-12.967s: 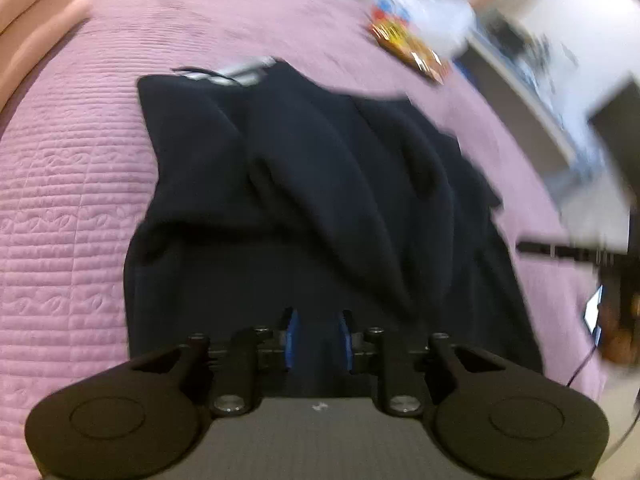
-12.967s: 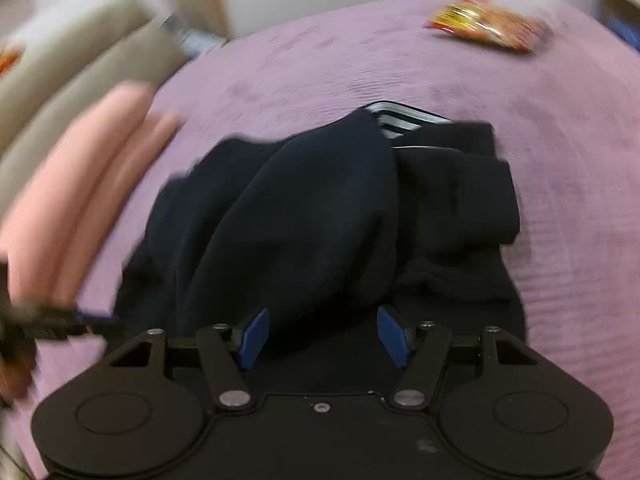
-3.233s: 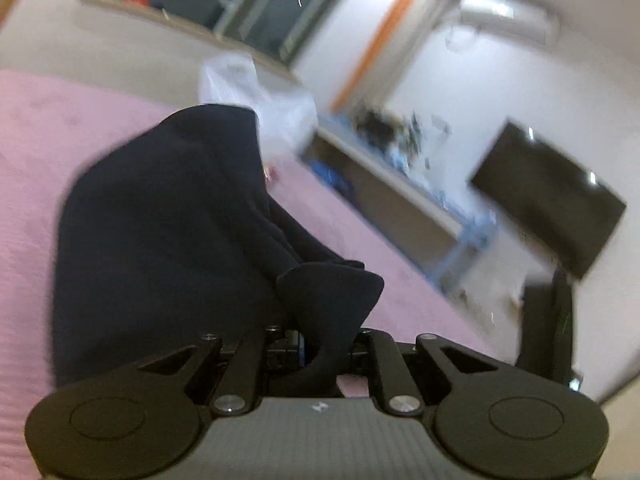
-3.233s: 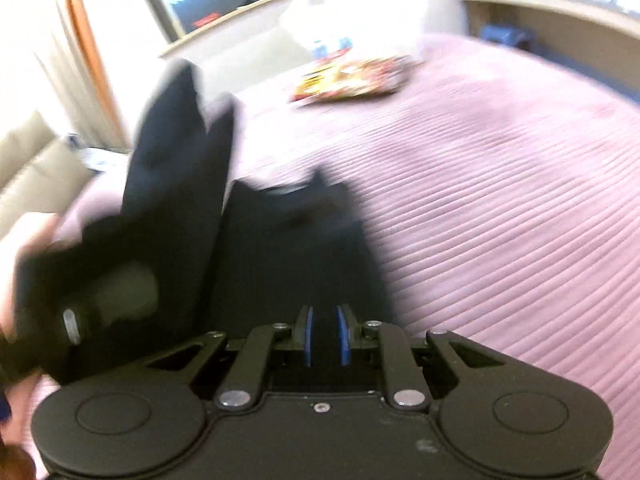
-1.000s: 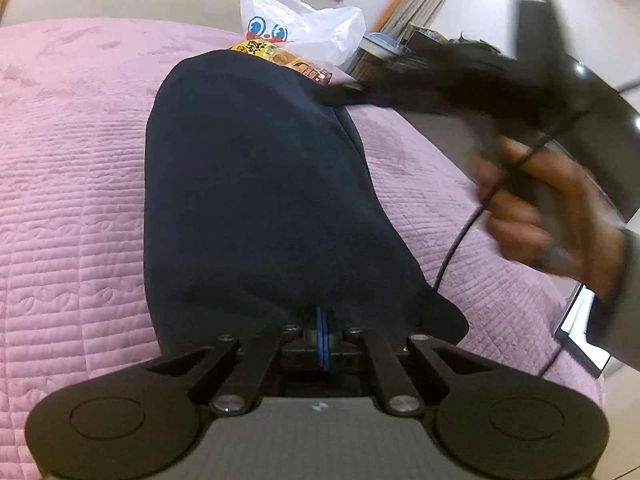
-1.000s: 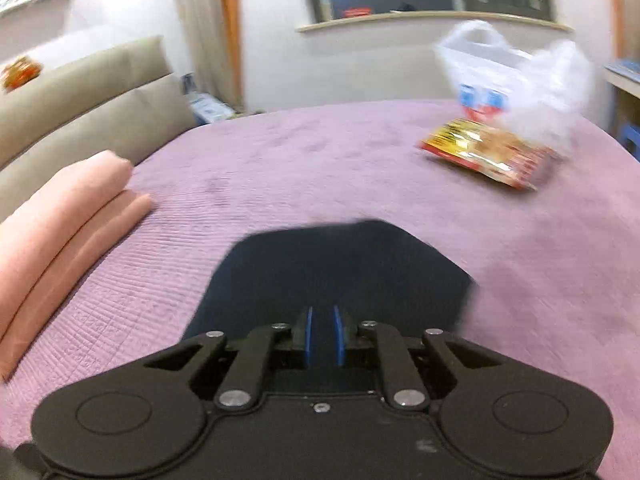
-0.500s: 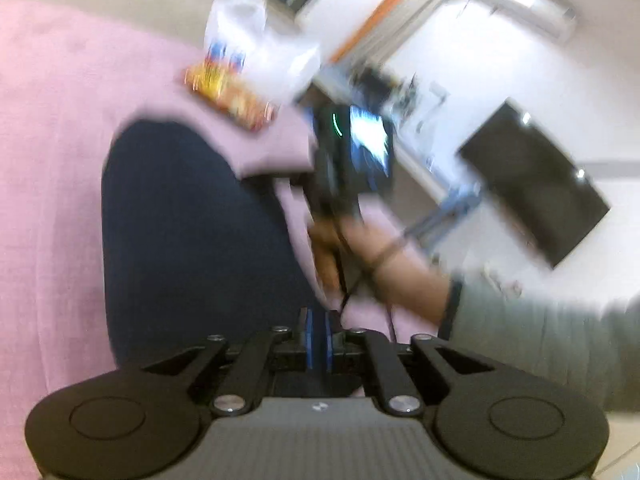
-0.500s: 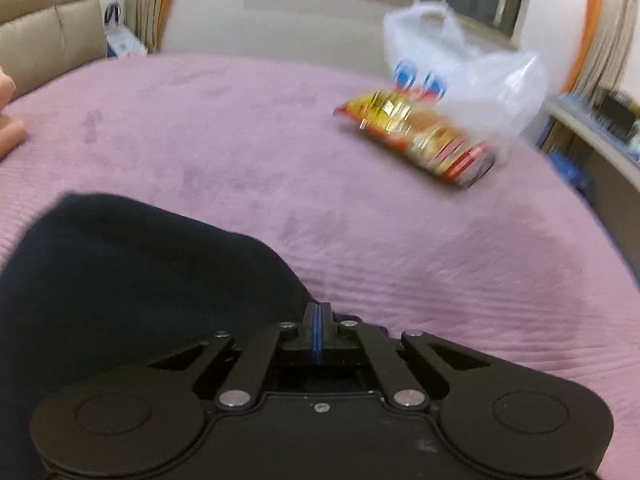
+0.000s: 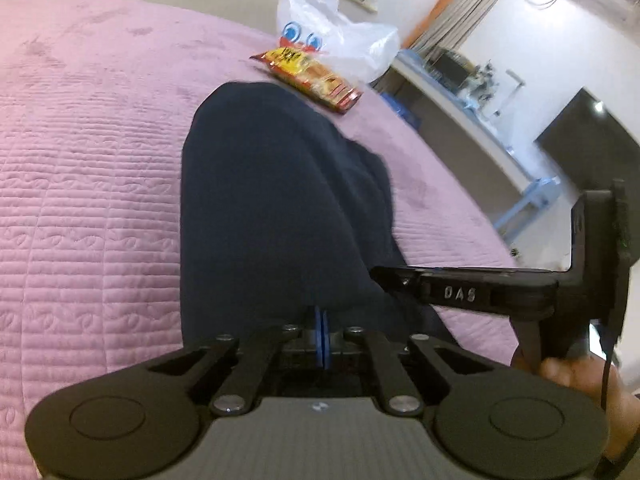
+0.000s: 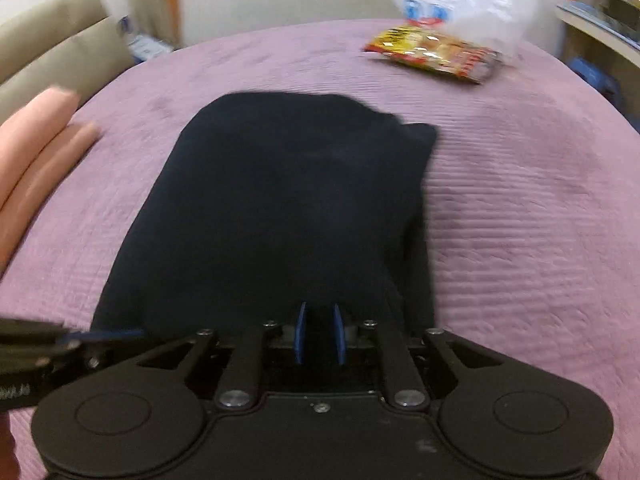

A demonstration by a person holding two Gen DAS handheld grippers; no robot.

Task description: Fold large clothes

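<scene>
A dark navy garment (image 9: 272, 208) lies folded into a long narrow shape on the pink quilted bed (image 9: 80, 184). My left gripper (image 9: 322, 334) is shut at the garment's near edge, its blue pads pressed together, and whether cloth is between them cannot be told. The right gripper shows from the side at the right of the left wrist view (image 9: 472, 288). In the right wrist view the garment (image 10: 280, 208) stretches away from my right gripper (image 10: 318, 334), whose blue pads stand slightly apart with dark cloth between them at the near edge.
A yellow and red snack packet (image 9: 308, 76) and a white plastic bag (image 9: 336, 36) lie at the bed's far end. Folded pink bedding (image 10: 32, 152) lies at the left. A desk and a dark screen (image 9: 592, 136) stand to the right of the bed.
The garment has gone from held up in the air to lying flat on the bed. The right gripper has swung from the garment's far side to its near edge, and its pads now stand slightly apart.
</scene>
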